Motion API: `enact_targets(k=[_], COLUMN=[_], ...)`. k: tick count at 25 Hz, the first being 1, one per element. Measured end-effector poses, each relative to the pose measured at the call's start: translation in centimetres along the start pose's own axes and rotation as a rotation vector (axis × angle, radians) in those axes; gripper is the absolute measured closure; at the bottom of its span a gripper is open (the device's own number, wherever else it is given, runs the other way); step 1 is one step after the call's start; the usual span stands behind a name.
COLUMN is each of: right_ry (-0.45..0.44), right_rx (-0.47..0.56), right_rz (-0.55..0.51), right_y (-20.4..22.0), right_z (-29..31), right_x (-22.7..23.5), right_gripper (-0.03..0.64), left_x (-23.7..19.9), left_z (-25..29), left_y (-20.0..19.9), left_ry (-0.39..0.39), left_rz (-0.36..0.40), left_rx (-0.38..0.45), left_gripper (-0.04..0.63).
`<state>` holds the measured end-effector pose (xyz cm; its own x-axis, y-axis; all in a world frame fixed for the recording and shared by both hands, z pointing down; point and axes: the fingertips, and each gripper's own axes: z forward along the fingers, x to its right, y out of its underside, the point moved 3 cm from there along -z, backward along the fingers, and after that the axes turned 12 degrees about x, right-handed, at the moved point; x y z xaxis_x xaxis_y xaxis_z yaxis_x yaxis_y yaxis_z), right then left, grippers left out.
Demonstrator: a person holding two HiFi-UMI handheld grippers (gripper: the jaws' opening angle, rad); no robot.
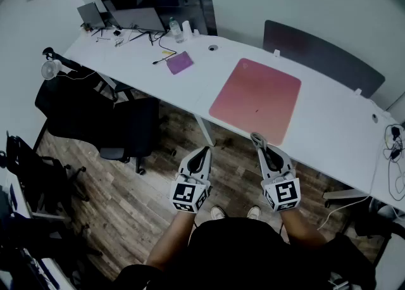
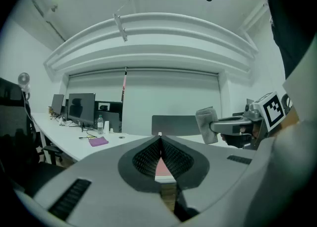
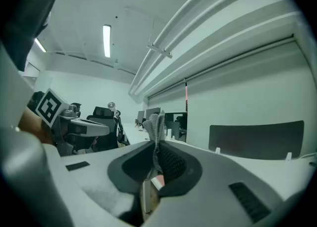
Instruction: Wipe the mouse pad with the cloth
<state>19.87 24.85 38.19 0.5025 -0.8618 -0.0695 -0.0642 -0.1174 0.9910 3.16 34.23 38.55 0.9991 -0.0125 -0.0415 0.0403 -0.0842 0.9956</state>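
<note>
Noted: pink mouse pad (image 1: 255, 100); grey cloth (image 1: 257, 138); white counter (image 1: 329, 127); purple notebook (image 1: 180, 63); black chairs (image 1: 136, 124); dark grey partition (image 1: 323, 56); floor (image 1: 126, 197) in brown wood-grain planks.

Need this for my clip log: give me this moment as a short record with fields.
left gripper: shut, empty, held short of the desk
right gripper: shut on the cloth
cloth: grey, folded, sticking out past the jaw tips
mouse pad: pink, flat on the desk, cloth not on it
desk: white, long
far end of desk: monitor, bottle, purple item
wiping: not yet begun
</note>
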Motion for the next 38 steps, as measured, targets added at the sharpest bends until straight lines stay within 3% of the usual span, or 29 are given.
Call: enact_targets(k=[9,20,30,38], right_ry=[-0.003,0.058,0.089,0.103], right_rx=[-0.025,-0.043,-0.025,-0.054], right_rz=[0.009,0.062,0.03,0.03], right_y=[0.5,1.6,1.8,3.8], right_z=[0.5,1.7,3.1,6.4], right_x=[-1.5,-2.3,-3.3,-2.0], right_gripper=[0.581,0.581,0.581,0.581], left_x=[-0.5,-2.5,-5.6,-8.3], left_z=[-1.4,-1.6,-1.9,0.5], left_y=[1.0,1.2,1.8,4.5], left_ry=[0.016,0.093,0.106,0.096], left_rz=[-0.037,-0.013,-0.021,-0.028], left_rx=[-0.004,-0.011,-0.011,-0.061], left_gripper=[0.575,0.575,0.575,0.575])
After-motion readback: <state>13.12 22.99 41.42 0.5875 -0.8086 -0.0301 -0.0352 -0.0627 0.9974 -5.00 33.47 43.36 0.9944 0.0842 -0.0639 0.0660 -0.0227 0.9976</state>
